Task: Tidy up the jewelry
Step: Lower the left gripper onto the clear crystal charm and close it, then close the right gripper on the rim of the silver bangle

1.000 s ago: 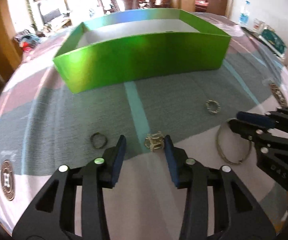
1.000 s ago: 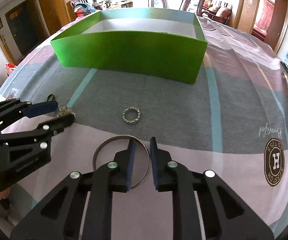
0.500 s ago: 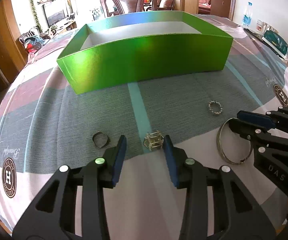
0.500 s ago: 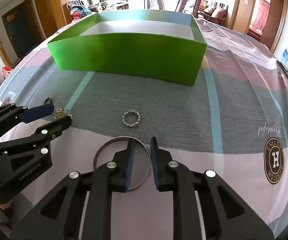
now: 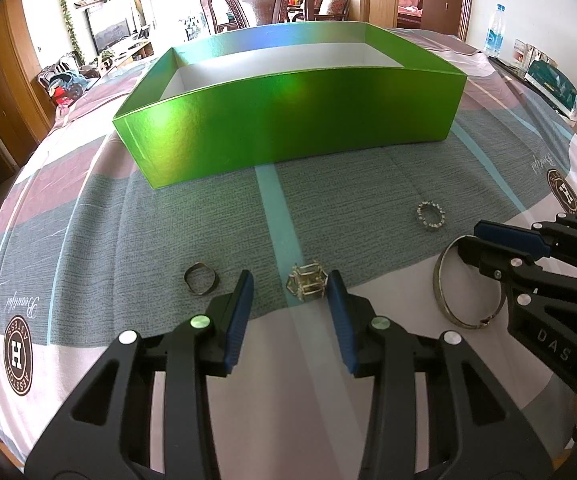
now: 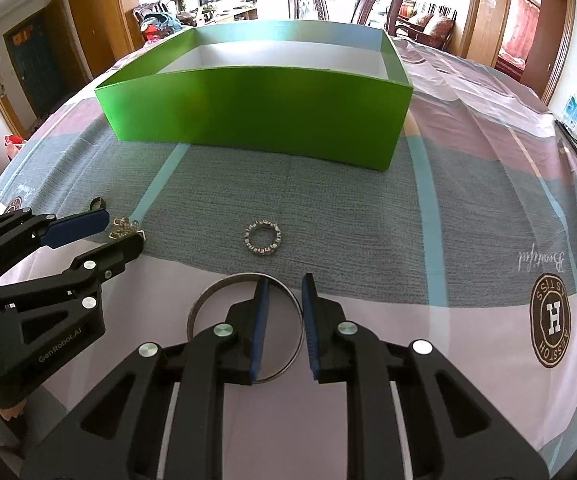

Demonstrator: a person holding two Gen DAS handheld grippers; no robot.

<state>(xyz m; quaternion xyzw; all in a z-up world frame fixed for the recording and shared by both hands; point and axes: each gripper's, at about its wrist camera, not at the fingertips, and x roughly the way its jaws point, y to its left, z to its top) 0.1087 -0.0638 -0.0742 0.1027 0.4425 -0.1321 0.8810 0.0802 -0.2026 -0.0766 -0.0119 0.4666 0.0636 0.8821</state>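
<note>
Left gripper (image 5: 288,286), spread around the wire-frame ring (image 5: 307,281) on the tabletop (image 5: 88,240): centre it before pinching, while your right gripper (image 6: 284,286), narrowly parted, straddles the bangle (image 6: 208,294) rim, green box (image 5: 288,128) beyond.

Beyond your tongs, a carved dark wood chair (image 5: 262,6) stands at the far edge of the tabletop (image 5: 88,220), which wears a cloth striped grey, pink and teal. Farther back left is a TV (image 5: 112,26); wooden doors (image 6: 36,72) line white walls. Daylight fills the room.
</note>
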